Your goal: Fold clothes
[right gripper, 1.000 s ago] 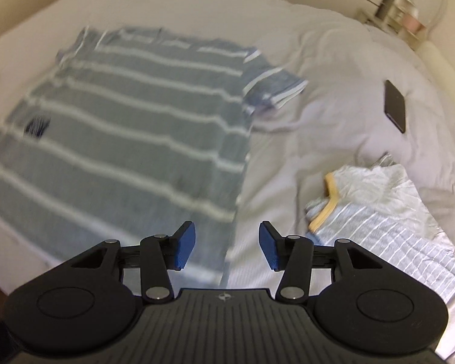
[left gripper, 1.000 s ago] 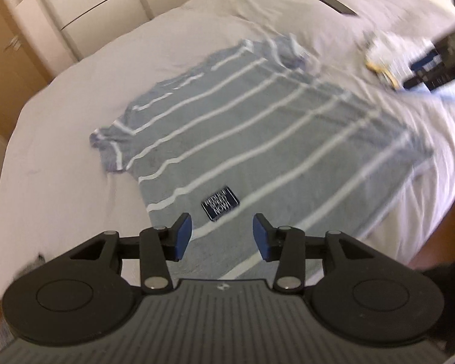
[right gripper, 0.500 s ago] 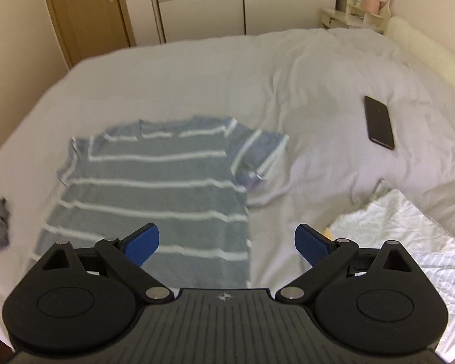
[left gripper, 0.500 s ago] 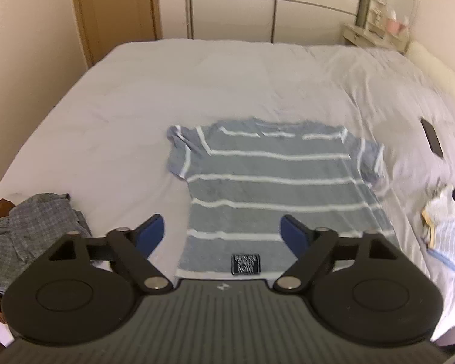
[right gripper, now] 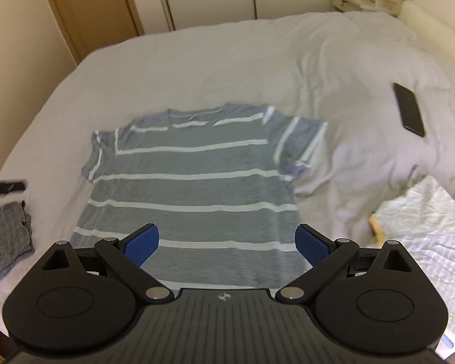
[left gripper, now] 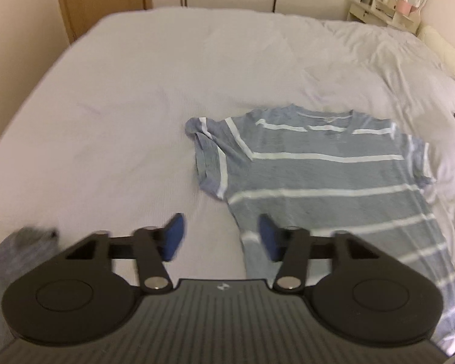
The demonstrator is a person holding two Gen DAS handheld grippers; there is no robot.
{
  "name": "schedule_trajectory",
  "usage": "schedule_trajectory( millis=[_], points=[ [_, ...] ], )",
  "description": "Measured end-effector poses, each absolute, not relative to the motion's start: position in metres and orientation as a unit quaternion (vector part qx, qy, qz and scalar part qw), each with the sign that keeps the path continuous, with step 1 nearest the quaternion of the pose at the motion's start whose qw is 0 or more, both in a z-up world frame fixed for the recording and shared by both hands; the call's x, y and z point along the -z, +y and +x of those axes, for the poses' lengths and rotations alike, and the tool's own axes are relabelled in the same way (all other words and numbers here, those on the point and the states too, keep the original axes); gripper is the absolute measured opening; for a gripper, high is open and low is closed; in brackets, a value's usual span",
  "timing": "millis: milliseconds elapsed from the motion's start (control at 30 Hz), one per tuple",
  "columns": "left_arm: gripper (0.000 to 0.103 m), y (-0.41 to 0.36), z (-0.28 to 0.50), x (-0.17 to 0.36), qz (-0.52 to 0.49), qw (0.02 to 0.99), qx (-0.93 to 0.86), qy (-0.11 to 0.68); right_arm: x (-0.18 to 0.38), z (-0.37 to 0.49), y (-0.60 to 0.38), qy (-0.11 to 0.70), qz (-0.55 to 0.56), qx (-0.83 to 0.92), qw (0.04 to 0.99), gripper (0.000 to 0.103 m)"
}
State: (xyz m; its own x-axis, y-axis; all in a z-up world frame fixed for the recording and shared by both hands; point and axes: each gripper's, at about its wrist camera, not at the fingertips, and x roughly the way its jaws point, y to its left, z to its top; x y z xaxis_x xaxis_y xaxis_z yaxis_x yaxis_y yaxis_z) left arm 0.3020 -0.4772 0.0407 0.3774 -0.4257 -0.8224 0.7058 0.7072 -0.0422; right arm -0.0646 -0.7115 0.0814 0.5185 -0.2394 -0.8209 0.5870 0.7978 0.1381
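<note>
A grey T-shirt with white stripes (left gripper: 324, 182) (right gripper: 194, 188) lies spread flat on the white bed, collar at the far end. My left gripper (left gripper: 221, 236) hovers over the shirt's left hem edge and the bare sheet. Its jaws are closing and nothing is between them. The shirt's left sleeve (left gripper: 209, 157) is crumpled inward. My right gripper (right gripper: 227, 247) hangs above the shirt's lower hem, jaws wide open and empty. A small part of the left gripper shows at the left edge of the right wrist view.
A crumpled dark grey garment (right gripper: 6, 239) (left gripper: 21, 248) lies at the bed's near left. A black phone (right gripper: 409, 109) rests on the duvet at right. A pale striped garment with yellow trim (right gripper: 421, 224) sits near right. Wardrobe doors and a wooden door stand behind the bed.
The left gripper swung left, off the shirt's middle to its left edge, opened wide, then narrowed. The right gripper rose and pulled back over the hem, its jaws spreading wide.
</note>
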Motion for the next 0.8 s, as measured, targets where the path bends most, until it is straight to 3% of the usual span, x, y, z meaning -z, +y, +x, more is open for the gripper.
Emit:
schedule_trajectory(
  millis=[333, 367, 400, 667, 800],
  points=[
    [0.030, -0.544, 0.413, 0.072, 0.170, 0.754, 0.428, 0.469, -0.052, 0.062, -0.668, 0.460, 0.204, 0.274, 0.820, 0.099],
    [0.023, -0.548, 0.418, 0.081, 0.172, 0.747, 0.428, 0.479, -0.048, 0.070, -0.666, 0.465, 0.201, 0.275, 0.817, 0.099],
    [0.000, -0.548, 0.422, 0.088, 0.171, 0.744, 0.425, 0.487, -0.044, 0.078, -0.663, 0.471, 0.197, 0.276, 0.814, 0.099],
    [0.000, -0.508, 0.417, 0.080, 0.141, 0.748, 0.405, 0.506, -0.033, 0.109, -0.662, 0.496, 0.186, 0.286, 0.798, 0.099],
    [0.005, -0.503, 0.429, 0.077, 0.136, 0.754, 0.388, 0.512, -0.039, 0.118, -0.672, 0.491, 0.186, 0.292, 0.799, 0.099]
  ],
)
